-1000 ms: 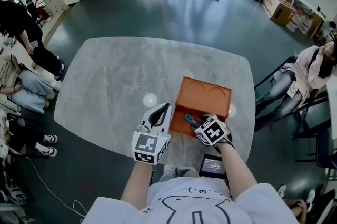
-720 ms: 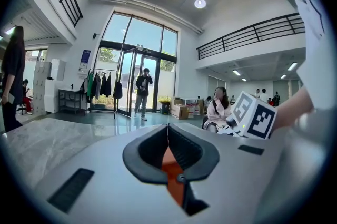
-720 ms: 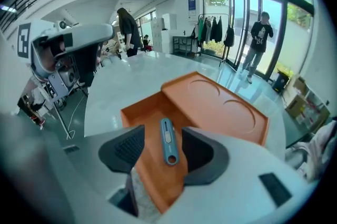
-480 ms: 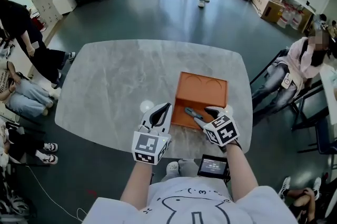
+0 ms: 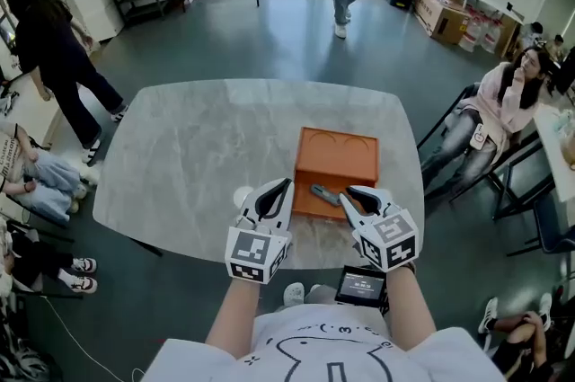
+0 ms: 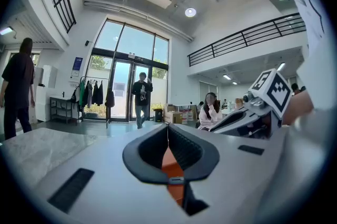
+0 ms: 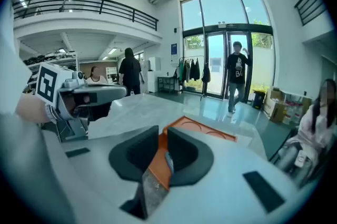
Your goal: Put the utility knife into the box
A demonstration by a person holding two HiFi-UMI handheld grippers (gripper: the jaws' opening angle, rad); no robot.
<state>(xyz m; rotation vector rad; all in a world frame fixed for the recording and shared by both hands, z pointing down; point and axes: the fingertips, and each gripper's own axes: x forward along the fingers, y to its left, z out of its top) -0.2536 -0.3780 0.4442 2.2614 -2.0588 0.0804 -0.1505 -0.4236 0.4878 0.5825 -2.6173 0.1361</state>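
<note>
Utility knife (image 5: 323, 193) in box (image 5: 338, 157), marble table (image 5: 198, 146), hall (image 5: 269, 30); left gripper (image 5: 285, 183) closed, right gripper (image 5: 362, 193) just-narrowed, ajar, empty

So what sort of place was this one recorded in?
Probably a big open lobby or atrium used as a workspace: tall glass entrance doors, a railed mezzanine overhead, and cardboard boxes piled by the wall.

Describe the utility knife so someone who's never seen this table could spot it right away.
On the pale marble table sits an open orange box. The utility knife lies inside it, near the edge closest to the person: a slim grey bar set at a slant, the only thing in the box.
</note>
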